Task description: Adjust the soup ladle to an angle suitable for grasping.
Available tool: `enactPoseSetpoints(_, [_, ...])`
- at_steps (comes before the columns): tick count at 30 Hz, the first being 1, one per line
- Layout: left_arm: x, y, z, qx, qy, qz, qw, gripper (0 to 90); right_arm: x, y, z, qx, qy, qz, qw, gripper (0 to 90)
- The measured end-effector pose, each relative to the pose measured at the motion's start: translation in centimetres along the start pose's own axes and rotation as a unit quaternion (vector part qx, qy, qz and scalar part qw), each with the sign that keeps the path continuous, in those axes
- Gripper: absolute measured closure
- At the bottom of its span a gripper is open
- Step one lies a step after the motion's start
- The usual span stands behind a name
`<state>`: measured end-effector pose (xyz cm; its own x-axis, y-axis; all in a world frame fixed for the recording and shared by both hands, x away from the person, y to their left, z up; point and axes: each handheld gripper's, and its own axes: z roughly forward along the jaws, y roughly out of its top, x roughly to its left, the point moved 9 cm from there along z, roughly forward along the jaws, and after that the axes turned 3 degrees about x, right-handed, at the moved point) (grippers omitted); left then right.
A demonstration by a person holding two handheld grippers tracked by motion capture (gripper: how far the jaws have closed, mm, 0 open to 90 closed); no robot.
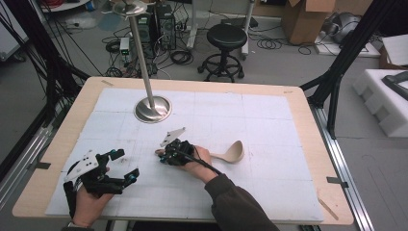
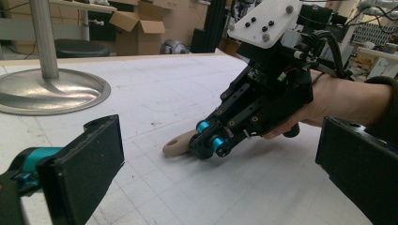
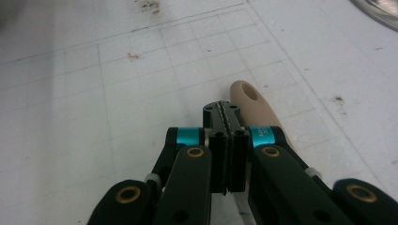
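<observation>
Right gripper (image 1: 166, 156): jaws closed, empty, above wooden spoon (image 1: 230, 154) handle, table (image 1: 308, 144) centre; left gripper (image 1: 126, 166): jaws apart, empty, near front-left corner.

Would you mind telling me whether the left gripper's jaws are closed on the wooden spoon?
No, the left gripper has its jaws wide apart with nothing between them, while the spoon lies farther off by the right gripper.

Left gripper (image 1: 119, 166) rests low with jaws wide apart; right gripper (image 1: 166, 155) angles down, jaws pressed together.
</observation>
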<state>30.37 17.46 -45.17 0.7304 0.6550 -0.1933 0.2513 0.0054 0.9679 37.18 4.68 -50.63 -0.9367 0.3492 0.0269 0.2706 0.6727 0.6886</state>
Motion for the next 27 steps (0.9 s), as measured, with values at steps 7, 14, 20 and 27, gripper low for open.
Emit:
enactPoseSetpoints(7, [0.0, 0.0, -0.1, -0.001, 0.001, 0.000, 1.0000, 1.8, -0.5, -0.1, -0.1, 0.000, -0.001, 0.003, 1.0000, 90.0])
enactPoseSetpoints(14, [0.0, 0.0, -0.1, -0.002, 0.001, 0.000, 1.0000, 1.8, -1.1, -0.1, -0.1, -0.001, -0.016, 0.005, 0.9999, 90.0])
enactPoseSetpoints(20, [0.0, 0.0, -0.2, -0.002, 0.001, 0.000, 1.0000, 1.8, -1.6, -0.2, -0.1, -0.002, -0.030, 0.008, 0.9995, 90.0])
enactPoseSetpoints(27, [0.0, 0.0, -0.1, -0.002, 0.000, 0.001, 1.0000, 1.8, -2.3, -0.2, -0.2, -0.005, -0.047, 0.014, 0.9988, 90.0])
